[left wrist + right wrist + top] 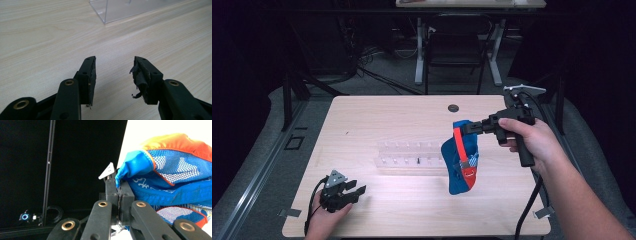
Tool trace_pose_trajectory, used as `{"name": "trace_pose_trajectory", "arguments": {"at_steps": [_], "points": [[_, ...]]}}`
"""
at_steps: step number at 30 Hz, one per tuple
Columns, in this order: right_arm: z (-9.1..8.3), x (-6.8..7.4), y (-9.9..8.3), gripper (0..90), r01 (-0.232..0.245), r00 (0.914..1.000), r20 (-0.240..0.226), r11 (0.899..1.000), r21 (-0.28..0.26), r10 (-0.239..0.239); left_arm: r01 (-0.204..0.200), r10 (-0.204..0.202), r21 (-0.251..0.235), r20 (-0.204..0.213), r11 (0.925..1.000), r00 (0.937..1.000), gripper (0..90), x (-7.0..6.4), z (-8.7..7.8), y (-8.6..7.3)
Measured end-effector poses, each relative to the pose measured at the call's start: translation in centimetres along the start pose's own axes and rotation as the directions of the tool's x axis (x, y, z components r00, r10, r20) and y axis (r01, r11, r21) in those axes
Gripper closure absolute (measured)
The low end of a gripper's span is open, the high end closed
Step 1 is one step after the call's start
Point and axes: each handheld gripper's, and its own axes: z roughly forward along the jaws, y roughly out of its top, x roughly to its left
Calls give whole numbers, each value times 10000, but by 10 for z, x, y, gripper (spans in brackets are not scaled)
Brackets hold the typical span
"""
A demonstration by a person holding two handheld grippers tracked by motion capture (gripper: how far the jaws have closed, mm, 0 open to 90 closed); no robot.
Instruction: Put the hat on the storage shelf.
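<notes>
Room: It is dark all around. I see a chair [455, 47] and another table's legs far behind my worktop.
Worktop [382, 117]: It is light wood, and it is mostly bare.
Clear tray [409, 157]: This see-through plastic box sits in the middle of the worktop. It has little sections in a row. I see one tiny dark thing in it, too small for me to name. The other sections look empty to me.
Blue bag [462, 160]: This is the thing I am working with. It is soft cloth, blue with an orange strap and net patches. It hangs in the air, just over the right end of the clear tray. Its bottom seems not to touch the worktop. I cannot see if anything is inside it.
Right gripper [466, 128]: Its fingers are pressed together on the top edge of the blue bag. In the right gripper view the cloth is pinched tight between them.
Left gripper [357, 192]: It rests low at the front left, well apart from the bag. Its fingers are spread with nothing between them.
Step now: I think I am carrying the bag, lifted up.
Next move: I guess I must pick a spot and lower it slowly, keeping the pinch tight so it does not slip. My left gripper could come over to help.
</notes>
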Motion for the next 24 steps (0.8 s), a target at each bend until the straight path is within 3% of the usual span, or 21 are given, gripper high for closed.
{"name": "trace_pose_trajectory", "arguments": {"at_steps": [12, 24], "points": [[13, 23, 12, 891, 340, 9985, -412, 9992, -205, -349, -40, 40, 25, 73, 10000, 10000, 532, -1, 2, 1], [44, 35, 28, 890, 397, 9970, -655, 9986, -336, -419, -227, 227, -170, 8, 9996, 9997, 519, -5, 1, 1]]}}
